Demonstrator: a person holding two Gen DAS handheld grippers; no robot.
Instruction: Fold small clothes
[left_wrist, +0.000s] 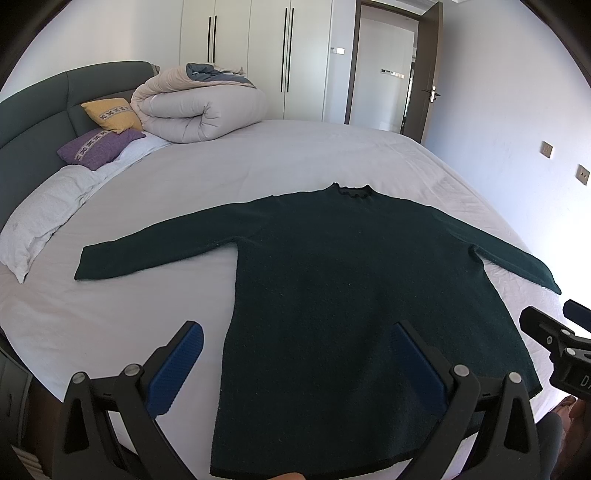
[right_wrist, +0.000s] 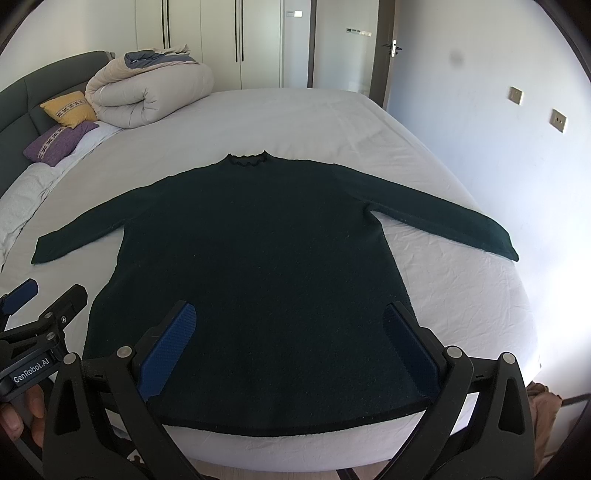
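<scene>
Right wrist | left gripper (right_wrist: 26, 299) labelled "GenRobot.AI" | both fingers spread (empty) | sweater (right_wrist: 258, 258) flat

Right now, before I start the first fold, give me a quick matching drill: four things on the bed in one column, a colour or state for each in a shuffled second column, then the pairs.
Things:
1. sweater
2. duvet
3. upper cushion
4. lower cushion

Colour or state:
A. purple with a patterned band
B. dark green, spread flat with both sleeves out
C. yellow with a patterned band
D. beige, rolled up near the headboard

Pairs: 1-B, 2-D, 3-C, 4-A
</scene>
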